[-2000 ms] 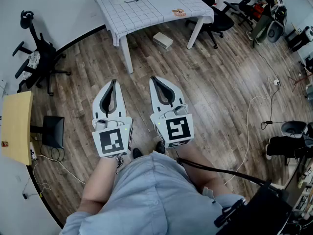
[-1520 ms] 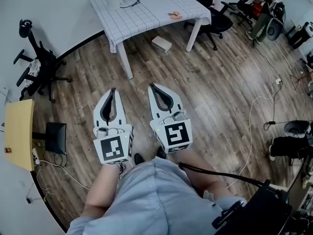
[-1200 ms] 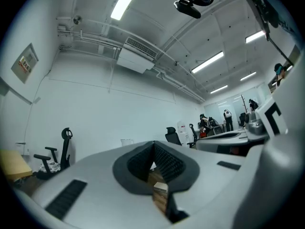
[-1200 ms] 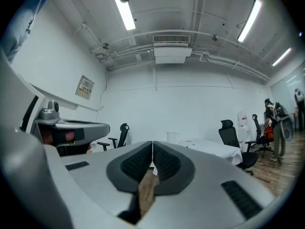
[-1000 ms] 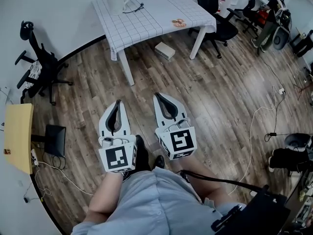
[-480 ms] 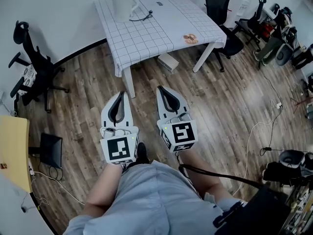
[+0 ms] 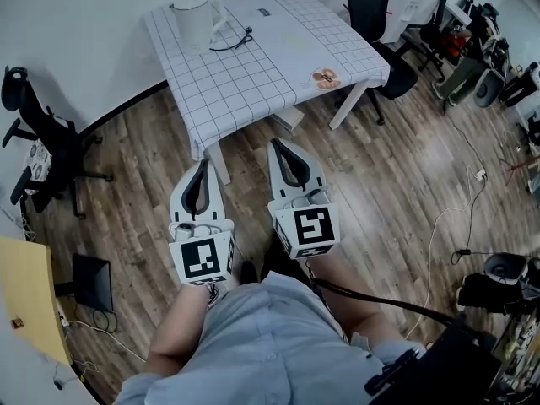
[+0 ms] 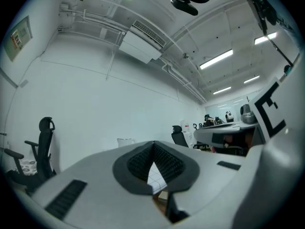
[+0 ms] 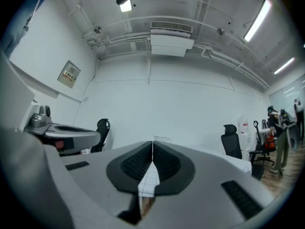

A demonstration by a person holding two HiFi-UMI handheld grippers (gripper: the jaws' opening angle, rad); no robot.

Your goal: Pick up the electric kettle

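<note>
Electric kettle (image 7: 192,24) upright at far left corner of checked surface (image 7: 261,78), cord (image 7: 234,42) lying beside it; well apart from both tongs. Left tongs (image 7: 205,164) pressed together, nothing between; right tongs (image 7: 272,144) likewise together, empty; both short of the near edge. Kettle judged rigid, smooth-walled, heavier if filled; body likely too wide and slippery; side handle the better hold.

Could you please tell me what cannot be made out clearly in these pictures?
- Electric kettle: in the head view it is too small to show its lid or base. In both gripper views only its top peeks over the jaws.
- Round item on the table: head view, too small to identify.
- Box: head view, partly hidden under the table's edge.
</note>
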